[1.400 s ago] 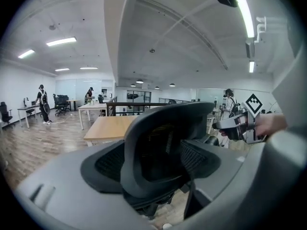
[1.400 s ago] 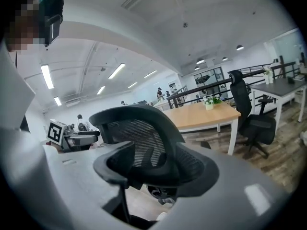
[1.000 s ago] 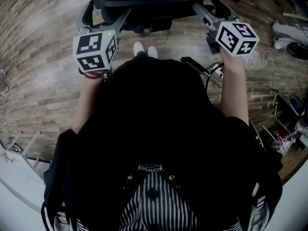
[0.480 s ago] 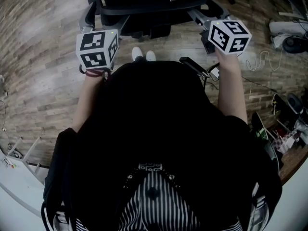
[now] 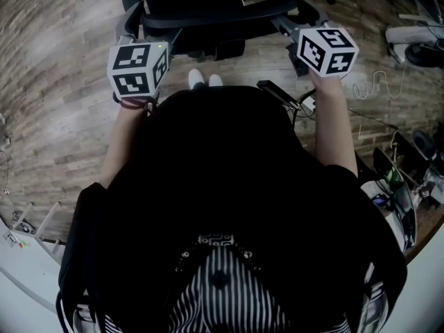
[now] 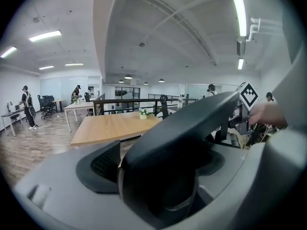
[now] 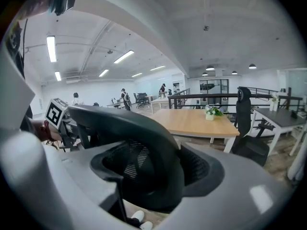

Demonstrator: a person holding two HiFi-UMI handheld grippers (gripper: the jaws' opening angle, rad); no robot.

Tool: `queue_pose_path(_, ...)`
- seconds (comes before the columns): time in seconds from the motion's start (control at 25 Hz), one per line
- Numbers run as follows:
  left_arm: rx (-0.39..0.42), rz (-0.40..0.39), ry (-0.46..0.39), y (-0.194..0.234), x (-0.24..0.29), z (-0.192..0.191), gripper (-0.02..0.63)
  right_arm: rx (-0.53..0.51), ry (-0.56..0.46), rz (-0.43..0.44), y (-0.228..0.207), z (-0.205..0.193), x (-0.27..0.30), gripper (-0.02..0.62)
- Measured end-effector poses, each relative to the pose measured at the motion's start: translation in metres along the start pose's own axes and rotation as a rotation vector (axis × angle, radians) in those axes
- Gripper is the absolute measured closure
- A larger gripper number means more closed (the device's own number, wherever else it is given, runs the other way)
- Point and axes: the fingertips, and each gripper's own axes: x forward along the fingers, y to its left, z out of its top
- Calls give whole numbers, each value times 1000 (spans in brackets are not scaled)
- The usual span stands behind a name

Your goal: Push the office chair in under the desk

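The black office chair (image 5: 198, 5) stands at the top of the head view with its back toward me. My left gripper (image 5: 129, 26) reaches to the left end of the chair's back rail, my right gripper (image 5: 289, 21) to the right end. In the left gripper view the black rail (image 6: 192, 128) lies between the grey jaws, which are closing but still stand wide around it. In the right gripper view the rail and mesh back (image 7: 136, 143) sit the same way between wide jaws. A wooden desk (image 6: 115, 126) (image 7: 201, 121) stands beyond the chair.
Cables (image 5: 371, 85) and another chair's base (image 5: 416, 44) lie on the wood floor at the right. A white desk edge (image 5: 21, 255) is at the lower left. A second black chair (image 7: 244, 123) stands by the desk. People stand far off.
The chair and both grippers have moved forward, toward the top of the head view, and the person has stepped after them.
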Motion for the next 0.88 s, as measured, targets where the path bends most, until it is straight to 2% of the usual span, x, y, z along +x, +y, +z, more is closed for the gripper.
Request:
queue_pose_path(0.16,11,-12,1,-1,2,0,190,86,-20,29,-3,2,5,275)
queue_pose_path(0.28,14,-24,3,0,4,-1,192,98,-24,19,-4,2,9,275)
queue_pose_path(0.56,12,-36,-6,6,13,2,192,84,-12,-5,-9,5,15,284)
queue_pose_path(0.72,12,-44,-14,3,10,1,192,29,26,-6,-8,-1,9,307)
queue_pose_path(0.88,28,-47,-40,31,22,7,192,21,45,-24,-9,10,32,341)
